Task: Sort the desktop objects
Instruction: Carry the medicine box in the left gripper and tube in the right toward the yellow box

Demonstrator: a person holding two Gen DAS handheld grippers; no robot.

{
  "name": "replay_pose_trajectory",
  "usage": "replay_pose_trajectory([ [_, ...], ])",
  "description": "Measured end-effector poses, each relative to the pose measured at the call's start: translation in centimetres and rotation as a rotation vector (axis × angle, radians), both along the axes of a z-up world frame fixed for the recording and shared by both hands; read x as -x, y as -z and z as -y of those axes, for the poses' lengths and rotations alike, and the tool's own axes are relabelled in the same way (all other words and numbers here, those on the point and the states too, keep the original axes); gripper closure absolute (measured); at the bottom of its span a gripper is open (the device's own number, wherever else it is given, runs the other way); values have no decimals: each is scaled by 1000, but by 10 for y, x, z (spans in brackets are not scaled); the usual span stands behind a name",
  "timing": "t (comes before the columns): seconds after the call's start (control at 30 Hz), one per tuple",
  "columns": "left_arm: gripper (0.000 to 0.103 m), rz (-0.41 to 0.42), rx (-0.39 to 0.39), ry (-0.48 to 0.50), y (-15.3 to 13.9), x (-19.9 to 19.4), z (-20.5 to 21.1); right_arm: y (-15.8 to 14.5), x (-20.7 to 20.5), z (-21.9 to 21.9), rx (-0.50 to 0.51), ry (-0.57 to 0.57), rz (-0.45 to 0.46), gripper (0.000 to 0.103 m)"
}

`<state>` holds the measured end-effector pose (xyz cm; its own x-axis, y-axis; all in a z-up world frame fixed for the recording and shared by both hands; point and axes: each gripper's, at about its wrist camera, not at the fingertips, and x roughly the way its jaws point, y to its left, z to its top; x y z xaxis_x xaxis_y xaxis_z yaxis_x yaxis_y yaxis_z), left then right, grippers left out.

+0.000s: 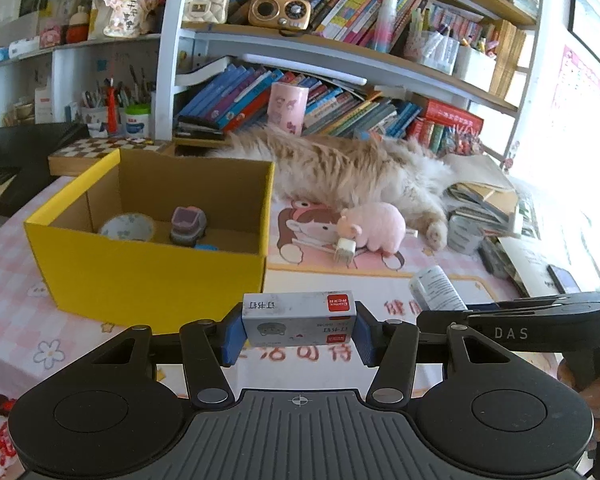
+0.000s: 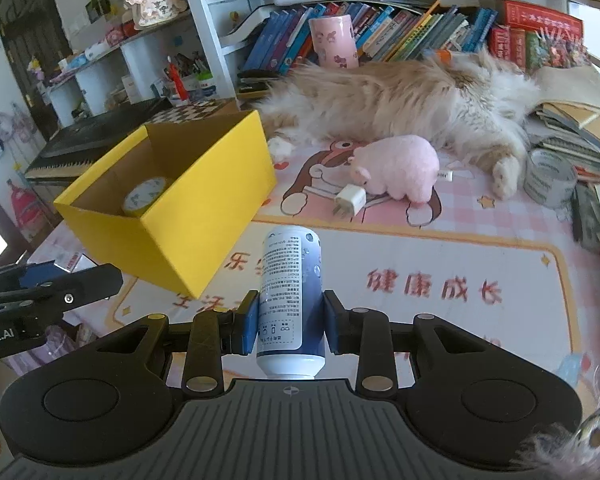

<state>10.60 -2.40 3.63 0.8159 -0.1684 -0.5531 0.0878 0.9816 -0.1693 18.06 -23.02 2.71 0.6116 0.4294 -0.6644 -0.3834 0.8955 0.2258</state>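
Note:
My left gripper (image 1: pixel 299 330) is shut on a small grey staple box (image 1: pixel 299 320) with red labels, held above the mat just in front of the yellow cardboard box (image 1: pixel 148 272). Inside the yellow box lie a small bowl (image 1: pixel 127 227), a purple toy (image 1: pixel 188 226) and a bit of something blue. My right gripper (image 2: pixel 290 326) is shut on a blue-and-white spray can (image 2: pixel 290 288), held upright to the right of the yellow box (image 2: pixel 204 216). A pink plush pig (image 2: pixel 400 166) and a white charger plug (image 2: pixel 350 200) lie on the mat beyond.
A long-haired cat (image 2: pixel 412 96) lies across the back of the desk before the bookshelf. A roll of tape (image 2: pixel 550 178) and stacked books sit at the right. A keyboard (image 2: pixel 84 140) and chessboard stand behind the yellow box. A pink cup (image 2: pixel 334 40) stands by the books.

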Motion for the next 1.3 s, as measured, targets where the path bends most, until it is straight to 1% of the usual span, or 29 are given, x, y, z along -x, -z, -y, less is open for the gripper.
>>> replay_pose_trajectory([
  [0.17, 50, 0, -4, 26, 0, 20, -17, -2, 34, -17, -11, 30, -10, 73],
  [0.43, 50, 1, 26, 43, 2, 56, -47, -10, 87, -49, 14, 35, 1, 73],
  [0.7, 50, -5, -29, 59, 6, 91, -74, -1, 126, -79, 10, 59, -44, 73],
  [0.93, 50, -16, -35, 44, 8, 109, -97, 3, 145, -108, 20, 31, -58, 73],
  [1.3, 50, -25, -31, 1, 10, 121, -120, 2, 155, -143, 34, -42, -52, 73],
])
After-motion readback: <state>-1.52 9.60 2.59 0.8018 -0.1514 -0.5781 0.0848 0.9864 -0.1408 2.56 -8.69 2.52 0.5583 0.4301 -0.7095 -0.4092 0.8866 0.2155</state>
